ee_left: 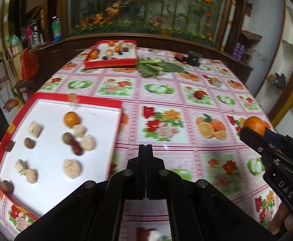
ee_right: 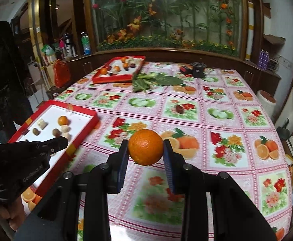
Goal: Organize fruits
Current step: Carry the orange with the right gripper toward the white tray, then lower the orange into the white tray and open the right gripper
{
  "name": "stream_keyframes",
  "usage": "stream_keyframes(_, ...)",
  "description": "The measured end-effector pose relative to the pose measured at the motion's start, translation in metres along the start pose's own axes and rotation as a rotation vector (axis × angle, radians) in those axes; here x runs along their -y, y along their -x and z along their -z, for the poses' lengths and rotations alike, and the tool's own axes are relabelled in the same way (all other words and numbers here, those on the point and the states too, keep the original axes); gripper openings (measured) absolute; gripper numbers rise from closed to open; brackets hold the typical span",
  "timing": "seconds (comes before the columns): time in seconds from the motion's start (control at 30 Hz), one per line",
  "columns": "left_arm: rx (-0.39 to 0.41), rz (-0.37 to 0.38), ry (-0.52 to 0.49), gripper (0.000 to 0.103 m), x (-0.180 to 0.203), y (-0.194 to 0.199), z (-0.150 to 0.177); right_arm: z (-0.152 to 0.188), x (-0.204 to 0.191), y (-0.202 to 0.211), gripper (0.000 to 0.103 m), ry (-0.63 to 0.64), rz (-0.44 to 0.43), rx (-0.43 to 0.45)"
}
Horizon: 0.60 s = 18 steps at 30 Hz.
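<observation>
My right gripper is shut on an orange, held above the patterned tablecloth; the same orange shows at the right edge of the left wrist view. My left gripper is shut with nothing between its fingers, just right of the near red tray. That tray holds a small orange, brown nuts, a red date and several pale lumps. A loose date lies mid-table.
A far red tray with mixed fruit sits at the table's back left. Green leaves lie beside it, a black and a red device further right. A wooden cabinet with a flower panel stands behind. A person stands at the left.
</observation>
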<state>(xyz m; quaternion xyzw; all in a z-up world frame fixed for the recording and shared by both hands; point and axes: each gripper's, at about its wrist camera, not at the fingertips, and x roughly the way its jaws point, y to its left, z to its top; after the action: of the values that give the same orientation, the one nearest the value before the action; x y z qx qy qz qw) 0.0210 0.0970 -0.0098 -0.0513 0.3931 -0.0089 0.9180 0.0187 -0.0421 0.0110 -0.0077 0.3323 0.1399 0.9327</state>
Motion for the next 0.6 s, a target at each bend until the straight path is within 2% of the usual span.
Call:
stream_keyframes(0.23,-0.009,-0.105,0.086,0.000,-0.054,-0.001,0.001,-0.007,-0.044,-0.017,0.035,0.039,-0.102,-0.010)
stream_keyframes(0.6,-0.031,-0.262,0.182,0.000,-0.120,-0.003,0.001,-0.013,-0.127,-0.054,0.035,0.147,-0.240,-0.065)
